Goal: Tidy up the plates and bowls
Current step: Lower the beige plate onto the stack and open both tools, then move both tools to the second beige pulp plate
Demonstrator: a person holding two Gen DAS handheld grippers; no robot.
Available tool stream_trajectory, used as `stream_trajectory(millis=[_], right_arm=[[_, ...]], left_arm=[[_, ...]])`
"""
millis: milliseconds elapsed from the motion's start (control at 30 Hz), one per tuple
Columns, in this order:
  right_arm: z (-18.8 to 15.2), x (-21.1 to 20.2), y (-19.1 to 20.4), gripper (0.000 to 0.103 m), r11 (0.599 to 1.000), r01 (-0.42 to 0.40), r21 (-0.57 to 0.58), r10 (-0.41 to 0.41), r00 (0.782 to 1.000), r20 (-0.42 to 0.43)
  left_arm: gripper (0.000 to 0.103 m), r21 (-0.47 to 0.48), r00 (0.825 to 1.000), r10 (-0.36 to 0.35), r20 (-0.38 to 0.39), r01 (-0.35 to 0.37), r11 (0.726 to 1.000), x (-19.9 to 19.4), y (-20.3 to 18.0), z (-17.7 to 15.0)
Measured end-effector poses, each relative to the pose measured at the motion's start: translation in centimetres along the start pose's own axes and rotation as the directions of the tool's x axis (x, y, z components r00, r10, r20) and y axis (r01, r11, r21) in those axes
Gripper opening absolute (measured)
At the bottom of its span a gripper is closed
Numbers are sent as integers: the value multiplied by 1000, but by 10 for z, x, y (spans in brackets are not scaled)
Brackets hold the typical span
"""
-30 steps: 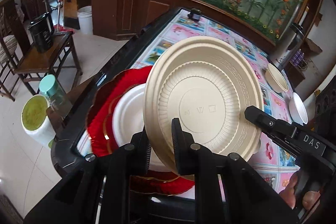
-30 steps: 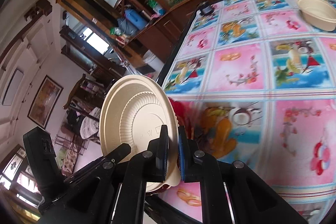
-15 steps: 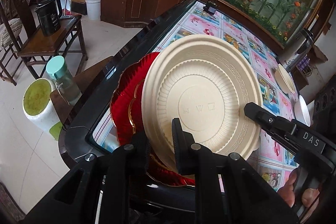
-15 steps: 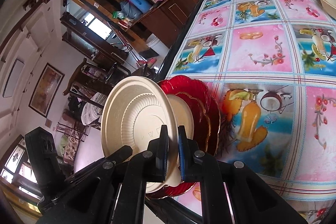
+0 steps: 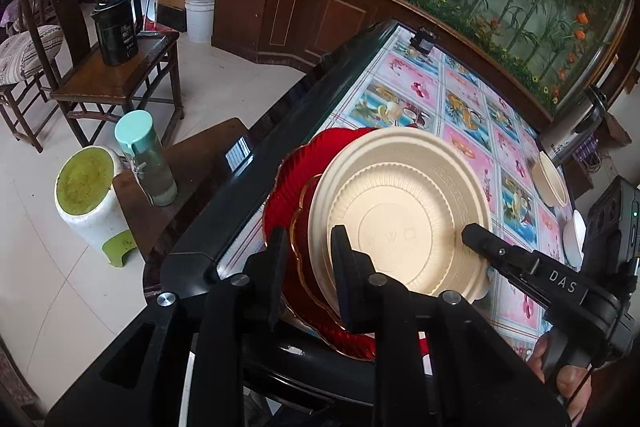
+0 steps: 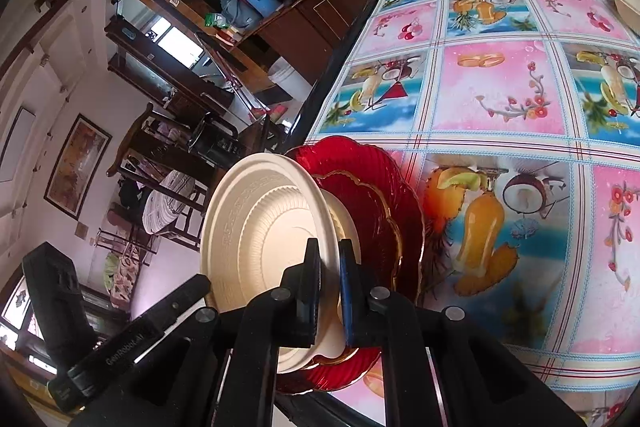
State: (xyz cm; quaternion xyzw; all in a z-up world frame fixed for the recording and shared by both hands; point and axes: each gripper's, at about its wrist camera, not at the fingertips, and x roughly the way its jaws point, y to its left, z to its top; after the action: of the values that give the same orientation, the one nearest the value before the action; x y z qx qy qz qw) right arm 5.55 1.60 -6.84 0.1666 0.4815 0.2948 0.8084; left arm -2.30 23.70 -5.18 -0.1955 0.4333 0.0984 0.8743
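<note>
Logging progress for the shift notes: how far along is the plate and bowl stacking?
Partly done. A red plate stack already sits at the table's corner. In hand: the right gripper pinches a beige plate over that stack; the left gripper looks open. Left: a beige bowl and a white one further along.

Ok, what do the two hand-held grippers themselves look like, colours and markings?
Both are matte black plastic with silver screw heads. The left hand-held gripper has two flat black fingers; the right hand-held gripper has one black pad and one blue-tinted. White "DAS" lettering marks the right one's arm; "GeoRobot" lettering marks the left's. Bare fingers grip a handle.
</note>
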Motion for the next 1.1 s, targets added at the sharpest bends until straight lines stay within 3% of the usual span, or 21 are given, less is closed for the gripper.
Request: stream_trajectory(millis=[200, 267, 333, 400, 633, 700, 767, 967, 1100], right_arm=[[0, 3, 2, 16, 999, -23, 36, 25, 998, -56], [0, -3, 3, 26, 999, -24, 30, 25, 999, -40], [3, -11, 2, 44, 998, -40, 39, 41, 999, -25], [6, -22, -1, 48, 997, -57, 47, 57, 998, -4], [24, -68, -48, 51, 991, -39, 129, 23, 993, 118], [28, -77, -69, 51, 985, -29, 169, 6, 990, 137], [30, -87, -93, 51, 977, -18, 213, -16, 987, 159], [31, -118, -165, 52, 943, 6, 332, -82, 973, 216], [34, -136, -208, 52, 921, 19, 390, -120, 964, 236]], left_arm=[[20, 4, 1000, -8, 4, 8, 1000, -3, -2, 0], [20, 10, 1000, -8, 11, 8, 1000, -5, -6, 1], [20, 18, 1000, -12, 25, 11, 1000, -10, -10, 2], [20, 28, 999, -21, 40, 20, 999, -16, -16, 4], [22, 155, 995, -85, 50, 76, 985, -26, -74, 0], [47, 209, 994, -105, 41, 95, 973, -25, -101, -5], [57, 257, 992, -123, 32, 111, 960, -23, -127, -12], [57, 413, 987, -145, -64, 159, 897, 8, -215, -33], [57, 433, 982, -135, -136, 181, 883, 39, -257, -37]])
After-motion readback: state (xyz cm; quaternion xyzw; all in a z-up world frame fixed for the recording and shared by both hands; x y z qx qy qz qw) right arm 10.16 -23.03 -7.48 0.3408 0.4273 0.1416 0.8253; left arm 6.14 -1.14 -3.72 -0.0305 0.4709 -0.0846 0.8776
